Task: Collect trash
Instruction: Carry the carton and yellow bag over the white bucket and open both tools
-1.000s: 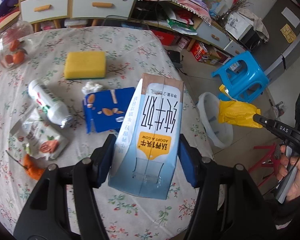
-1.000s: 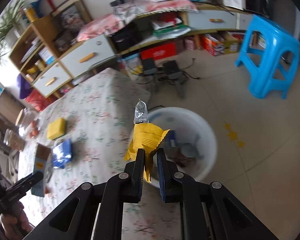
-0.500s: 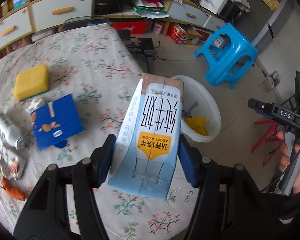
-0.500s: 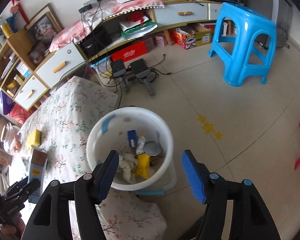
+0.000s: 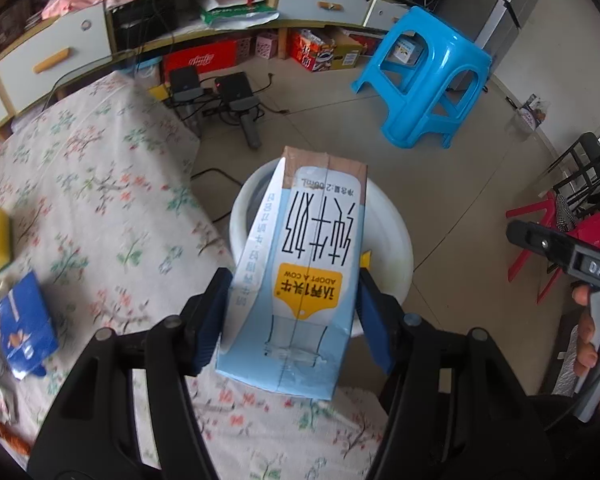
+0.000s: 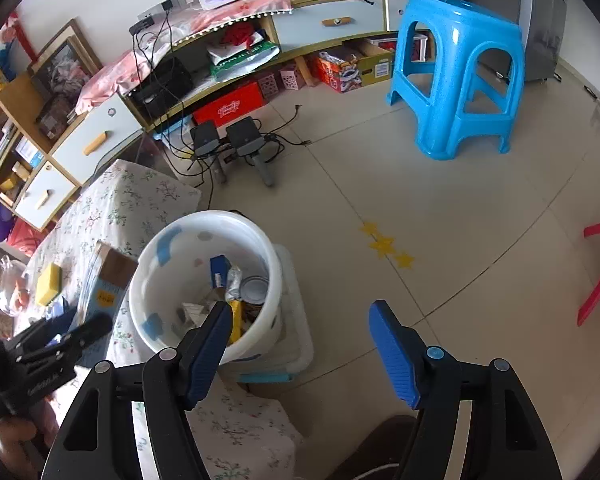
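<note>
Yellow wrapper (image 6: 236, 320) dropped from right tongs (image 6: 300, 354) into white bin (image 6: 156, 312) ahead of them; jaws opening, nothing between. Left tongs (image 5: 292, 320) clamped on milk carton (image 5: 300, 276), over the bin.

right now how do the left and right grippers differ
The left gripper is shut on the milk carton, beside the white bin; the right gripper holds nothing. The left's jaws press the carton's sides; the right's are opening. Both have blue pads.
</note>
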The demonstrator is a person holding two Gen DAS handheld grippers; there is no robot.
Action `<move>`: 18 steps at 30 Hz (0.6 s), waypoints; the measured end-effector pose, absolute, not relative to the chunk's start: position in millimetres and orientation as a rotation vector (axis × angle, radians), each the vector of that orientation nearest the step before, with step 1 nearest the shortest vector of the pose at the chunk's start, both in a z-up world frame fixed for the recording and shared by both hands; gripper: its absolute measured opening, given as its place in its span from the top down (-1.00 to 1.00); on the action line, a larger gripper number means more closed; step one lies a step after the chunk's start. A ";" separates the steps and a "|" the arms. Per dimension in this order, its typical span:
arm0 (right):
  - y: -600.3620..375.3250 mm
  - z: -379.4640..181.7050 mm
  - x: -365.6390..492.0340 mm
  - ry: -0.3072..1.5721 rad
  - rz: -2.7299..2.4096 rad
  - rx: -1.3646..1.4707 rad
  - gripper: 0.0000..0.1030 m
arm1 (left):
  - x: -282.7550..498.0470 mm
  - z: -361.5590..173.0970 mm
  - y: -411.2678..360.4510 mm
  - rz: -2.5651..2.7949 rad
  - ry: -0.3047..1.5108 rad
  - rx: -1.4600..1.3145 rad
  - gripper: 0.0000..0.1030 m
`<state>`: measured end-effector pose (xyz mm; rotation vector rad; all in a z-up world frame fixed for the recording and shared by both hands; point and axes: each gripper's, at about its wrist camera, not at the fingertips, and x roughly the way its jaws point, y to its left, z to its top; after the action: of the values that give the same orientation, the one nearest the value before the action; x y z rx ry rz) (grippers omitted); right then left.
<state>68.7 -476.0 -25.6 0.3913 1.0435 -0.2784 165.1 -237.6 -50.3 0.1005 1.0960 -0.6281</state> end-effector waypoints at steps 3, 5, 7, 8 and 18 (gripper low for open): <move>-481.5 -24.6 66.7 1.042 -0.283 0.388 -0.42 | 166.6 -50.0 -240.9 -0.655 1.054 0.096 -0.25; -483.6 -23.6 65.8 1.039 -0.290 0.383 -0.44 | 167.2 -49.2 -240.8 -0.641 1.051 0.098 -0.55; -484.0 -22.2 65.8 1.036 -0.293 0.383 -0.45 | 165.1 -44.1 -238.0 -0.615 1.025 0.093 -0.74; -484.2 -22.1 65.9 1.035 -0.291 0.385 -0.46 | 163.7 -41.5 -235.1 -0.602 1.020 0.096 -0.74; -461.8 -21.8 71.5 1.054 -0.234 0.396 -0.57 | 153.4 -20.7 -188.2 -0.556 0.975 0.083 -0.97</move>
<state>71.5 -461.8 -21.8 0.3958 1.0543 -0.2343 153.4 -188.2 -20.7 0.0830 0.9749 -0.5561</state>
